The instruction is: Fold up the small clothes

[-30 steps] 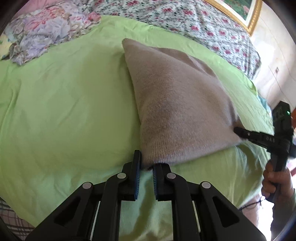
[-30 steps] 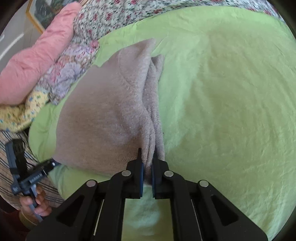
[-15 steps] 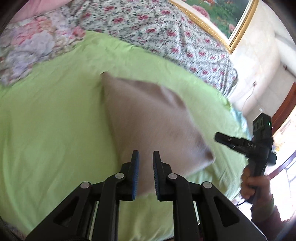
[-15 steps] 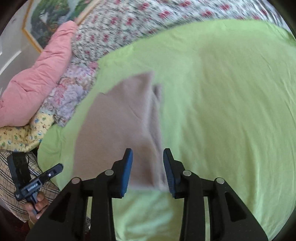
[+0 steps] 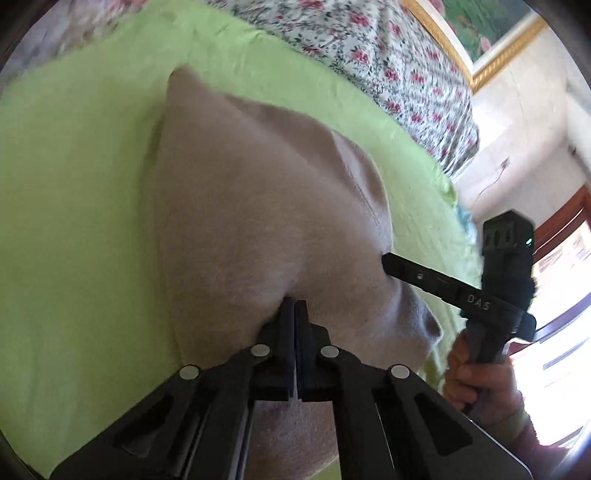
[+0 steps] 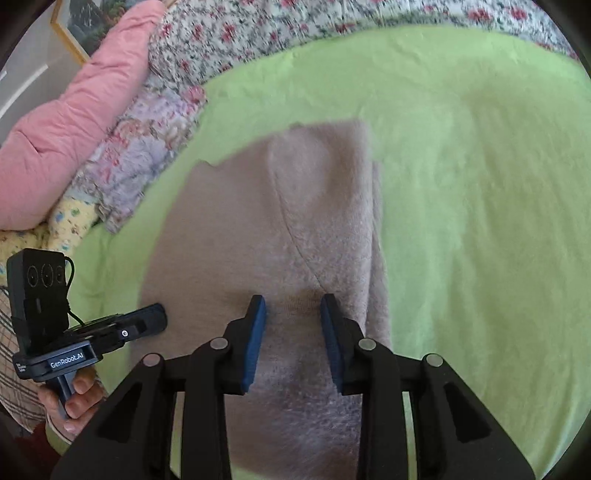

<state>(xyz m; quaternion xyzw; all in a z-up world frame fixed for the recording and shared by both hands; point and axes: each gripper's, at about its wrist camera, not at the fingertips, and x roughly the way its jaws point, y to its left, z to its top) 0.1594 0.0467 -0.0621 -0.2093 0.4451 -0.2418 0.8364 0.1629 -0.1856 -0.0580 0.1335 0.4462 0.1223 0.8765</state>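
Left gripper: jaws closed right together, pinching a fold of the beige knit garment at its near edge. Fabric puckers up into the jaws, so it has real hold, not just contact.

Right gripper: jaws spread wide, holding nothing. It sits low over the garment near its right side; can't tell whether the pads actually touch the knit. In the left wrist view the same tool's tip sits against the garment's right edge, person's hand on the grip.

Garment: lying on the green bedsheet, already doubled over, with stacked layers visible along its right edge in the right wrist view. Long axis runs away from both tools toward the floral bedding at the head of the bed; near short edge sits right under both grippers.

Key relation: both tools are at the same near end, left already clamped, right directly above fabric to its right. Judgement: the right only needs to drop and close on the near right corner, then both can carry that edge forward along the long axis to halve it. Risk: right grabs only the top layer and the stack shears apart.

Pink quilt off to the left, well clear.
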